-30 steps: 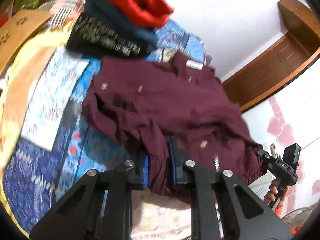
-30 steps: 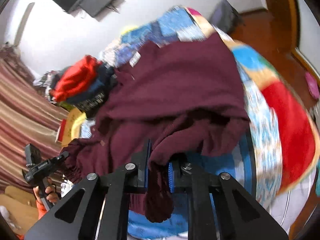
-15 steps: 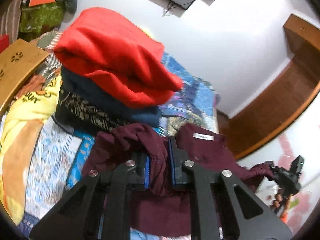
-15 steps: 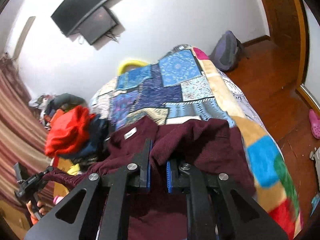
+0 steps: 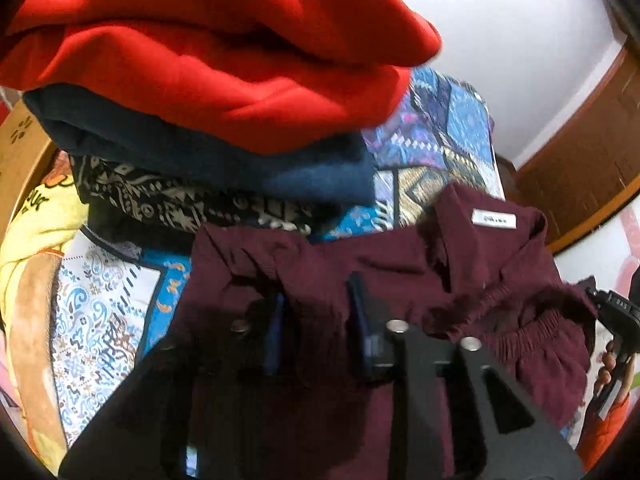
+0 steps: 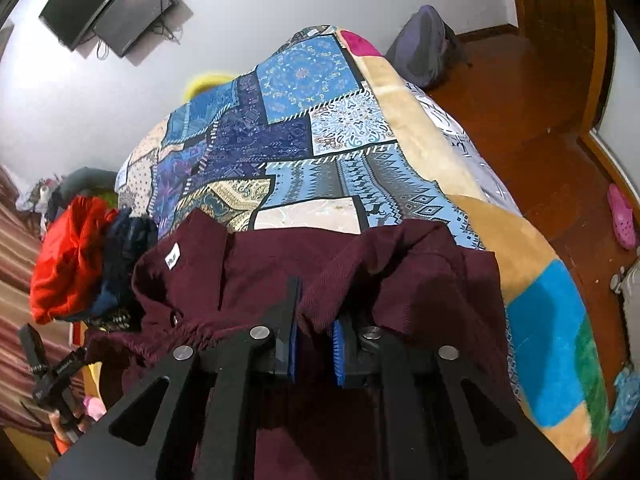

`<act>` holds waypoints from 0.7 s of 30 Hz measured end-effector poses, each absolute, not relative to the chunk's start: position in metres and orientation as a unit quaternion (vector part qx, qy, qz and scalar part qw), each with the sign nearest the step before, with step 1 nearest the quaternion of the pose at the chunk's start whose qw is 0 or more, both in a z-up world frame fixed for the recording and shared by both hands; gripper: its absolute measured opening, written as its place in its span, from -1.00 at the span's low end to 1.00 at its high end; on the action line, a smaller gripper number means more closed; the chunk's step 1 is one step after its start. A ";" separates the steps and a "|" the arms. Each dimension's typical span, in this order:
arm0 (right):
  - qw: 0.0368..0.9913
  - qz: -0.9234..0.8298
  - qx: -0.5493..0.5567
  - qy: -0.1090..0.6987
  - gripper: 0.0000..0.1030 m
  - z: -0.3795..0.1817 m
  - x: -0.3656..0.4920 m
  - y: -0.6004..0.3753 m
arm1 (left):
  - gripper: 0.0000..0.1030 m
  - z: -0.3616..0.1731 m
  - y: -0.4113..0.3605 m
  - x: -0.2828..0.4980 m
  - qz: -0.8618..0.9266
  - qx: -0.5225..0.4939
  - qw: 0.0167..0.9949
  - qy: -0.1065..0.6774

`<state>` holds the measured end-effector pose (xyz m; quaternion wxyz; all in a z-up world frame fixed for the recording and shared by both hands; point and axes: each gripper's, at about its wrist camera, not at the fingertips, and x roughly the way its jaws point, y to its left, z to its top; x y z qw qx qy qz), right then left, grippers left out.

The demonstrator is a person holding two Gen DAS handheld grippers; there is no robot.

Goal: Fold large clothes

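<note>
Beside the folded stack (image 5: pixel 208 92), both grippers (image 5: pixel 316 312) (image 6: pixel 314 332) pinch the maroon shirt's (image 6: pixel 256 272) hem at its collar, first fold nearly laid, further folds left.

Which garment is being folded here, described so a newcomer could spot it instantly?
Start at the patchwork blue bedspread covering the bed. At its near end lies a maroon corduroy shirt, beside a stack of folded clothes topped in red. Only the shirt is maroon, spread out, and shows a white neck label.
</note>
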<state>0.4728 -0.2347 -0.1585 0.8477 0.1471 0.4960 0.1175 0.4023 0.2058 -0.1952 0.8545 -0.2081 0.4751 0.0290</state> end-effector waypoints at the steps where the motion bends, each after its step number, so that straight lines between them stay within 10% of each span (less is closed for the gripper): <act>1: 0.853 0.115 0.122 0.495 -0.68 -0.151 0.467 -0.229 | -0.32 -0.191 0.205 0.400 0.027 -0.210 0.855 0.473; 8: 0.883 0.134 0.048 0.447 0.02 -0.118 0.437 -0.203 | 0.00 -0.161 0.195 0.373 0.006 -0.215 0.866 0.451; 21: 0.861 0.172 -0.040 0.477 0.32 -0.142 0.393 -0.160 | 0.06 -0.128 0.163 0.328 0.013 -0.152 0.890 0.430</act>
